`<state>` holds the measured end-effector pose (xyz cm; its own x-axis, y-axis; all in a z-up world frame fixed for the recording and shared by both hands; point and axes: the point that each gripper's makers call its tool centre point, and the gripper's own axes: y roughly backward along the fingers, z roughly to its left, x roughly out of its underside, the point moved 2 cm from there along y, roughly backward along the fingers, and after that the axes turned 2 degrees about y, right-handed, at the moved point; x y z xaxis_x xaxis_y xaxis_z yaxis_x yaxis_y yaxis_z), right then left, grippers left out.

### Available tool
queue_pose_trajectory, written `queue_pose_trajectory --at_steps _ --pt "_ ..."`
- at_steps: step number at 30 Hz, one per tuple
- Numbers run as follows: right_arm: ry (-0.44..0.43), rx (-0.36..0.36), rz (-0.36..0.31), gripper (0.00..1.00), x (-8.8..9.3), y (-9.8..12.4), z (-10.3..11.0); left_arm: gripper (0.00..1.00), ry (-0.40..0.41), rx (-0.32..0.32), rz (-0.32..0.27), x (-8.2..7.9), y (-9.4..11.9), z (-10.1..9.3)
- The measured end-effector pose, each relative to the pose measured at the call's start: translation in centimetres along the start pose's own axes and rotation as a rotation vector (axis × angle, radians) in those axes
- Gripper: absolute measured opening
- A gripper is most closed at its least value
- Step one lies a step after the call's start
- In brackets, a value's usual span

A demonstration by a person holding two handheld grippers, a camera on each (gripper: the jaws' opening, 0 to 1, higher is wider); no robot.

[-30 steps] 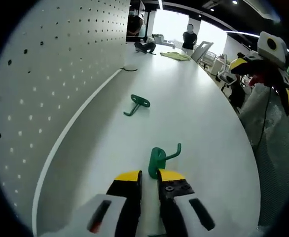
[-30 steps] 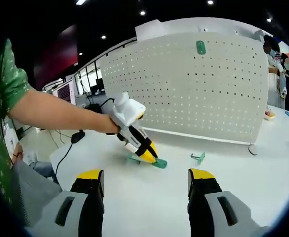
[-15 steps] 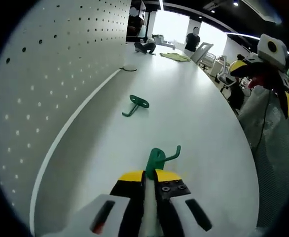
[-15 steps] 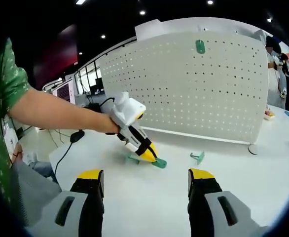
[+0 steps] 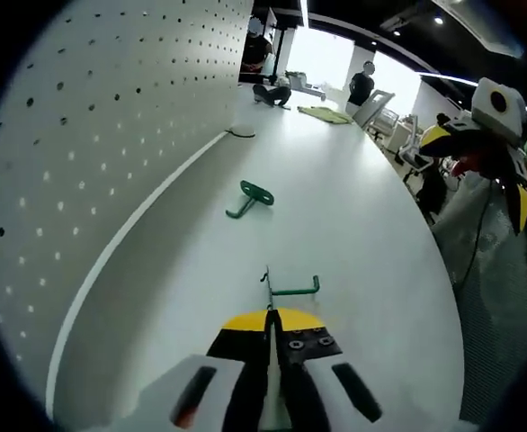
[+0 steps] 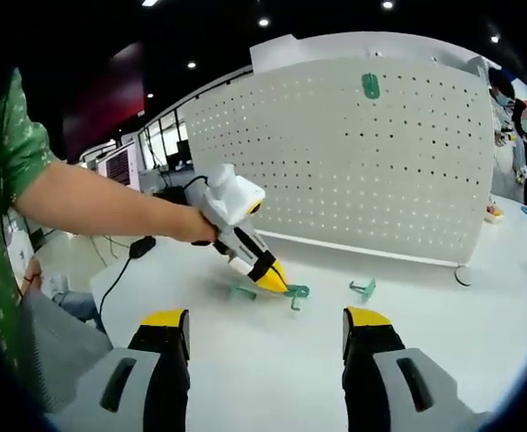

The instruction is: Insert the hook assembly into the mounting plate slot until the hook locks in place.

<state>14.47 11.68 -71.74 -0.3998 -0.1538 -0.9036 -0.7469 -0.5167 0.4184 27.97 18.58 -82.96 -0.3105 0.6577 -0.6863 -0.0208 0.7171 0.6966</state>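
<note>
My left gripper (image 5: 271, 317) is shut on a green hook (image 5: 292, 290), its flat plate held edge-on between the yellow tips just above the white table (image 5: 353, 225). From the right gripper view, the same left gripper (image 6: 268, 277) holds the hook (image 6: 296, 292) low over the table in front of the white pegboard (image 6: 362, 180). A second green hook (image 5: 250, 193) lies loose farther along the table, also seen as the loose hook (image 6: 364, 289). One green hook (image 6: 370, 85) hangs high on the pegboard. My right gripper (image 6: 266, 335) stands open and holds nothing.
The pegboard (image 5: 84, 135) runs along the left side. A small green piece (image 6: 242, 291) lies beside the left gripper. A black cable (image 5: 238, 133) and cloths (image 5: 325, 112) lie at the table's far end, where people stand. The table edge (image 5: 448, 297) curves on the right.
My left gripper's jaws have shut on the near hook and raised it off the table; its plate now stands edge-on. The right gripper has stayed open and still.
</note>
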Motion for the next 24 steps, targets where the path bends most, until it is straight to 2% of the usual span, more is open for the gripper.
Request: queue_pose_trajectory --at_steps 10,19,24 --pt "-0.001 0.004 0.001 0.70 0.2 0.1 -0.1 0.02 0.031 -0.010 -0.013 0.2 0.0 -0.2" --pt "0.001 0.006 -0.016 0.70 -0.5 0.1 -0.1 0.02 0.102 -0.030 -0.106 -0.8 0.8 -0.3" --pt "0.007 0.004 -0.017 0.69 -0.6 0.1 0.0 0.02 0.110 -0.046 -0.111 -0.6 1.0 -0.4"
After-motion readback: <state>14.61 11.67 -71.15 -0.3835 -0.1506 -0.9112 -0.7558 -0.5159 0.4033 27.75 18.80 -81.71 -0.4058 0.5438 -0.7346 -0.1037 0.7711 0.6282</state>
